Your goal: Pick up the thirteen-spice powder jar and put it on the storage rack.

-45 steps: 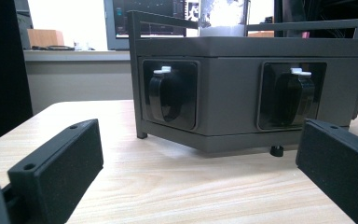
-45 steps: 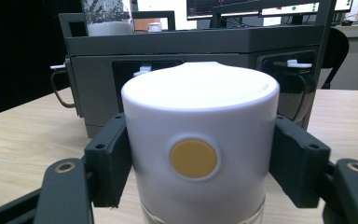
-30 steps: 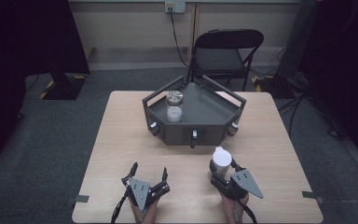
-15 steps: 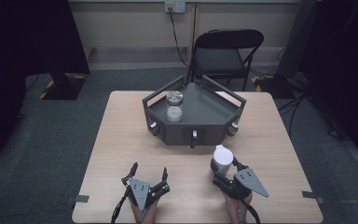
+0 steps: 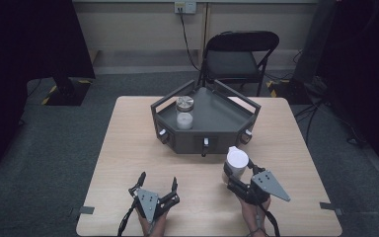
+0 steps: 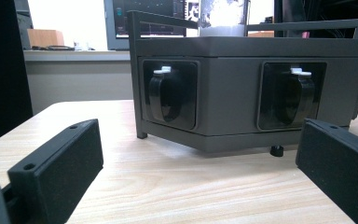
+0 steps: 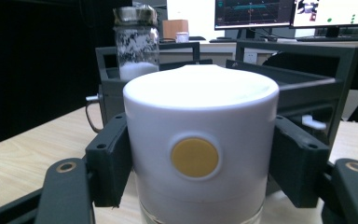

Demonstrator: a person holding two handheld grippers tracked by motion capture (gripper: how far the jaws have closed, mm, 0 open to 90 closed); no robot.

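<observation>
My right gripper [image 5: 238, 169] is shut on a white cylindrical container [image 5: 237, 159] just in front of the dark grey tray stand [image 5: 222, 118]. In the right gripper view the jaws press both sides of that container [image 7: 200, 140], which carries a round yellow spot. A glass jar [image 5: 184, 112] with a metal lid and white powder stands on the stand's left part, and the jar [image 7: 136, 39] rises behind the container. My left gripper [image 5: 158, 178] rests near the table's front edge, open and holding nothing. Its view faces the stand's front wall [image 6: 228, 93].
The stand's outer walls hold black knobs with white tabs [image 6: 163, 95]. A folding chair [image 5: 239, 57] stands behind the wooden table [image 5: 128, 143]. Dark curtains flank both sides. Monitors [image 7: 261, 14] glow in the background.
My right gripper has carried the white container a little farther from the person, toward the stand. The left gripper has stayed put.
</observation>
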